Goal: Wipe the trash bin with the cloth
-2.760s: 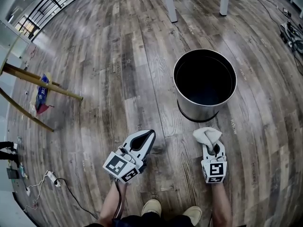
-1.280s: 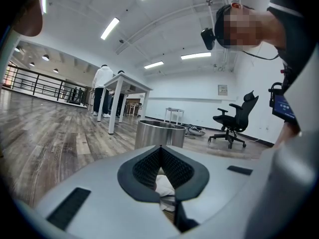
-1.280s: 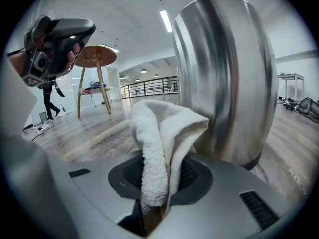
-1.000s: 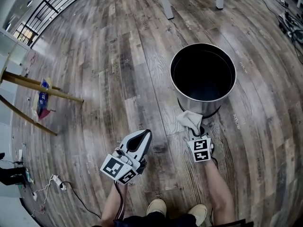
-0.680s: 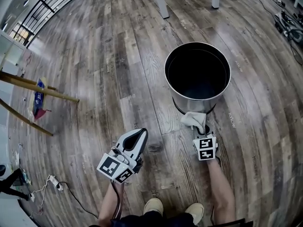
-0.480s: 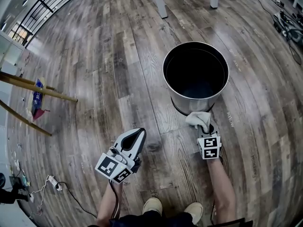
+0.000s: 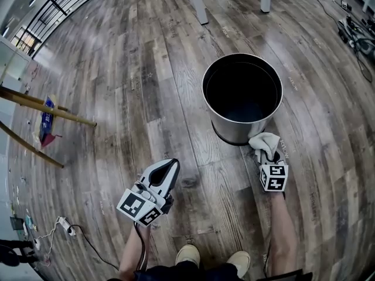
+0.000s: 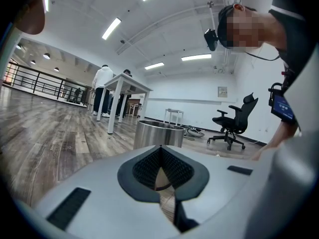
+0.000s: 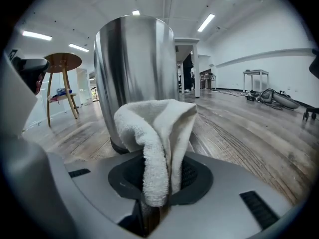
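A round steel trash bin (image 7: 242, 97) stands upright on the wood floor, its dark inside showing from above. My right gripper (image 7: 270, 157) is shut on a white cloth (image 7: 263, 141), which sits low against the bin's near right side. In the right gripper view the cloth (image 9: 157, 143) bunches up out of the jaws, with the bin's shiny wall (image 9: 133, 73) just behind it. My left gripper (image 7: 165, 174) is shut and holds nothing, a good way left of the bin. The left gripper view shows the bin (image 8: 160, 134) farther off.
A wooden stand's legs (image 7: 41, 107) and a blue packet (image 7: 45, 119) lie at the far left. White table legs (image 7: 197, 2) rise behind the bin. Cables (image 7: 356, 35) sit at the right edge, a power strip (image 7: 62, 226) at lower left. An office chair (image 8: 233, 125) stands beyond.
My right gripper has carried the cloth from the bin's near front round to its lower right side. The left gripper has stayed about where it was.
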Demonstrator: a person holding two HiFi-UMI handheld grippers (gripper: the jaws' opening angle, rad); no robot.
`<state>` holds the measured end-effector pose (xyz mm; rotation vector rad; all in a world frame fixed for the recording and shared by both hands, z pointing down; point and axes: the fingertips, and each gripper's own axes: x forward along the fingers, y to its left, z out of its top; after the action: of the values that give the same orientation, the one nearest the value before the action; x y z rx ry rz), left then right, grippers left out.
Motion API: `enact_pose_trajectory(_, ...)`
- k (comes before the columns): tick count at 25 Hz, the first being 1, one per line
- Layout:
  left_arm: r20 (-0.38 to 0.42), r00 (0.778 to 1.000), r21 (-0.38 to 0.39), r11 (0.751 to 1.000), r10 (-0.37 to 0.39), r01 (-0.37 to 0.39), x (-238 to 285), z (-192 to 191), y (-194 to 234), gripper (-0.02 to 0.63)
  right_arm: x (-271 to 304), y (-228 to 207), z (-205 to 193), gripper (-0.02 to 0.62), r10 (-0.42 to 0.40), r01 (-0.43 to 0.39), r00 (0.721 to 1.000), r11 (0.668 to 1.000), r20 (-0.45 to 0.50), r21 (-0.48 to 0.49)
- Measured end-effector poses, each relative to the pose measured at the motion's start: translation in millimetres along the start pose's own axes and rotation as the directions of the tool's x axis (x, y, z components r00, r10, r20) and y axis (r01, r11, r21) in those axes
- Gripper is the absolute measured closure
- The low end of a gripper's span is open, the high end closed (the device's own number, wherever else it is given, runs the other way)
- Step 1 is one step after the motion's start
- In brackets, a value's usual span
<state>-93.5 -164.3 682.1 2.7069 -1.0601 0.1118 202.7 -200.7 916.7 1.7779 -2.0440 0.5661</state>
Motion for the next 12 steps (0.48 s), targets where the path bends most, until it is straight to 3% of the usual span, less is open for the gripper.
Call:
enact_pose_trajectory(7,0.000,1.000,0.007,1.000,0.000,0.000,-3,2,-3,0.606,-24,3,31,0.511,0.006,-0.005,0.995,1.000,0.097,-0.011)
enact_pose_trajectory(12,0.008,1.000,0.014,1.000,0.008,-0.008,-8,5,-3,0.606,-58,15,67,0.511,0.078,-0.081,0.975,0.997,0.210,0.004)
